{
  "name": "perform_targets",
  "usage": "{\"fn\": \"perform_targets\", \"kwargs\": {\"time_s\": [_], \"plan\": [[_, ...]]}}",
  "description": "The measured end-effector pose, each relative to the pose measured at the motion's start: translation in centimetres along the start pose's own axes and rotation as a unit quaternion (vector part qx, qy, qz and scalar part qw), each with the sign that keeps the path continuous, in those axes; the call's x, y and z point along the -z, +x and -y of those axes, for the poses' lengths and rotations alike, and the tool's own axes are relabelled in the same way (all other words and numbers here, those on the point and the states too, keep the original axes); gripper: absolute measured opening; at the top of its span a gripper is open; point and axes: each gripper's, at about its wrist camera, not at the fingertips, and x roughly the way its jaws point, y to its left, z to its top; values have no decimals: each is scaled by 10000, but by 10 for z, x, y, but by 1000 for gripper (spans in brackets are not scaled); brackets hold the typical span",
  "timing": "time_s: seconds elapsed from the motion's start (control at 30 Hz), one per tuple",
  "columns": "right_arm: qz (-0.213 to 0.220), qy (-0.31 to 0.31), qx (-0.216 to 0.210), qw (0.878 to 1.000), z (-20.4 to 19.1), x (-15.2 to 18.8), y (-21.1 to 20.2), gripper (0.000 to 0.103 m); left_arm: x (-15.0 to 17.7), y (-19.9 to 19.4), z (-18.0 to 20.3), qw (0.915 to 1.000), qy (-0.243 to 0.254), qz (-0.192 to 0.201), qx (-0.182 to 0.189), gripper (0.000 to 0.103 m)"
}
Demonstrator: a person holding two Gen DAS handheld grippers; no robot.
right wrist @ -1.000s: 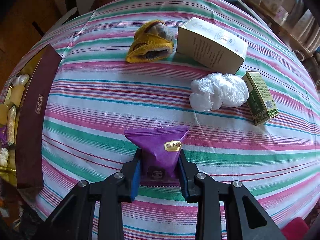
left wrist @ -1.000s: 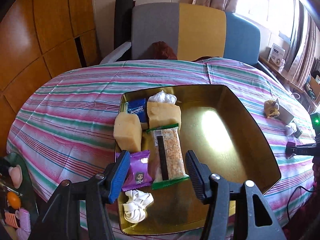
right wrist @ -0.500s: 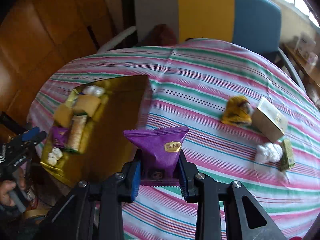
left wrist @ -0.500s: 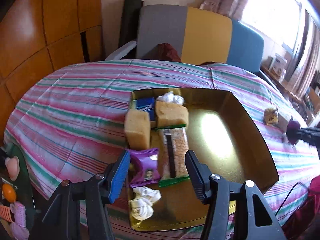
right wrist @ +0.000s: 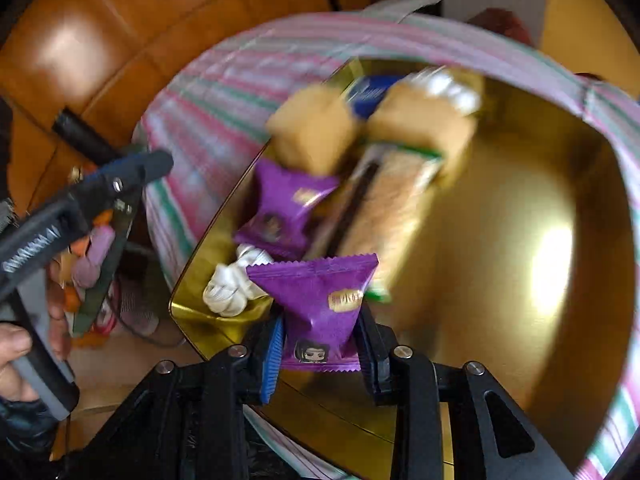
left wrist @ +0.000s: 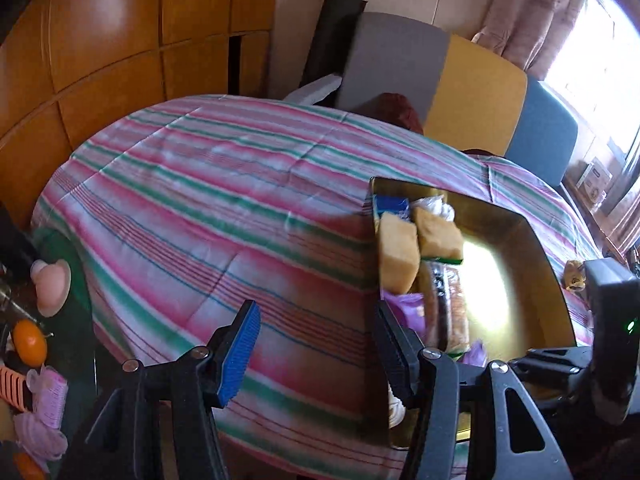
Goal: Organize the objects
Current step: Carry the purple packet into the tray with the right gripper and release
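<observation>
Pinching the purple snack pouch low by its crimped end, right tongs clamped on it over gold tray; looks light, crinkly, prob slippery; left tongs apart, empty.

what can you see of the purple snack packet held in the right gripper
The purple foil snack packet is a small sealed pouch with zigzag crimped ends, a gold label near its middle and a cartoon face low on the front. It looks puffed and unopened. The right gripper clamps its lower half between blue-padded fingers, its top edge fanned wide, above the gold tray near its near-left corner.
</observation>
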Motion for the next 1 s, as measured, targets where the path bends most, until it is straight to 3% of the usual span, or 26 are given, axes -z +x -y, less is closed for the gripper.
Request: {"fn": "perform_targets", "kwargs": {"time_s": [0.17,0.47,0.87,1.0], "plan": [[-19,23,-90,10000,-4,4,7,41,4,4,4,10000,50,-46,46,58],[468,383,-94,9981,15,21,-29,61,3,-7,35,9986,493,64,156,58],[1363,1064,621,9830,77,48,-119,74,2,-24,97,9909,1276,220,355,58],[1506,1383,943,9743,122,64,-152,76,1,-26,116,9878,1484,233,412,58]]}}
